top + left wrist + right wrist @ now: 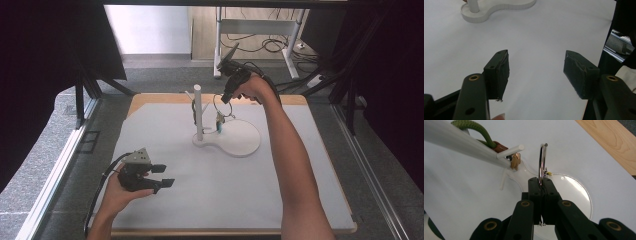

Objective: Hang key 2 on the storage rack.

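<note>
A white stand with an upright post (198, 112) and side pegs rises from a flat white base (245, 145) at the table's centre. My right gripper (227, 95) hovers just right of the post top, shut on a thin metal key ring (222, 106), from which a small charm (219, 122) dangles. In the right gripper view the jaws (542, 181) pinch the ring (542, 160) edge-on, close to a peg (510, 151) that carries a green cord (477, 131) with a gold clasp (515, 163). My left gripper (162, 176) is held low at front left, open (536, 67) and holding nothing.
The stand's base (499, 7) lies ahead of the left gripper. A white mat (225, 190) covers the wooden table (295, 99). Black frame posts stand on both sides, and a desk with cables stands beyond the far edge.
</note>
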The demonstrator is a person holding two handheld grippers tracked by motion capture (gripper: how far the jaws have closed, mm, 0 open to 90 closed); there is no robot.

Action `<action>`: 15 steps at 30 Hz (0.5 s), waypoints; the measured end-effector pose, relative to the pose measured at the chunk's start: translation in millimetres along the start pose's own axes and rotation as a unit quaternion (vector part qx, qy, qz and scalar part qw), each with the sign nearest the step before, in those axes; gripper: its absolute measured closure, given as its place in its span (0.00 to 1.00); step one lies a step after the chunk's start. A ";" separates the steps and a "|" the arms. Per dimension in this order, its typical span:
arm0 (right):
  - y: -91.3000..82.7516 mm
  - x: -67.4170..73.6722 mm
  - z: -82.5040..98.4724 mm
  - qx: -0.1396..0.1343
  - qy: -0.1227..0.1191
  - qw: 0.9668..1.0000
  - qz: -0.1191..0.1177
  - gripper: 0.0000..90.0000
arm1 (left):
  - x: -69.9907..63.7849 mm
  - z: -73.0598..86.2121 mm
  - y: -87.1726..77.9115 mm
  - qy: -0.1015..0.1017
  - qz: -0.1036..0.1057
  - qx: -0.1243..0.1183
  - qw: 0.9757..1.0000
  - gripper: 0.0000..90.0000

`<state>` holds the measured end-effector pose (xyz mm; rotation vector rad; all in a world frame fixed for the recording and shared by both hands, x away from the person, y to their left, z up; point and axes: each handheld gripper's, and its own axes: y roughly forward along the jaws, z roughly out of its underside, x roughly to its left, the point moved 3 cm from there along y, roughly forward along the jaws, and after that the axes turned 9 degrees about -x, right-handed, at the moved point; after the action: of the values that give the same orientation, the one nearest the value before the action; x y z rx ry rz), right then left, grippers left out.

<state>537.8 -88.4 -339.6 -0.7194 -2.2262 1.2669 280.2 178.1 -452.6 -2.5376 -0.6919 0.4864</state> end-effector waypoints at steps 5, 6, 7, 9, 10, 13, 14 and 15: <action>1.5 4.0 -6.3 -0.005 -0.007 1.000 0.001 0.97 | 0.8 0.5 -0.3 0.000 0.001 0.001 1.000 0.42; 1.7 5.3 -7.3 -0.005 -0.008 1.000 0.000 0.97 | 0.5 0.6 -0.1 0.000 0.001 0.001 1.000 0.42; 2.1 7.1 -8.1 -0.006 -0.008 1.000 -0.001 0.97 | 0.3 0.6 -0.1 0.000 0.002 0.001 1.000 0.42; 2.5 9.4 -8.7 -0.005 -0.013 1.000 -0.003 0.97 | 0.0 0.6 0.0 0.000 0.002 0.002 1.000 0.42; 3.1 10.6 -8.8 -0.005 -0.013 1.000 -0.006 0.97 | 0.1 0.7 0.1 0.000 0.003 0.002 1.000 0.42; 3.9 14.2 -8.9 -0.003 -0.018 1.000 -0.006 0.97 | 0.3 0.7 1.0 -0.001 0.002 0.002 1.000 0.42; 4.6 15.3 -8.9 -0.005 -0.019 1.000 -0.007 0.97 | 0.3 0.8 1.3 0.000 0.002 0.003 1.000 0.42; 5.6 16.7 -9.1 -0.006 -0.019 1.000 -0.007 0.97 | 0.1 0.9 1.5 0.000 0.002 0.004 1.000 0.42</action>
<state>532.2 -69.4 -337.9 -0.6877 -2.2662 1.2717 280.4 177.3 -454.2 -2.5321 -0.6829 0.4890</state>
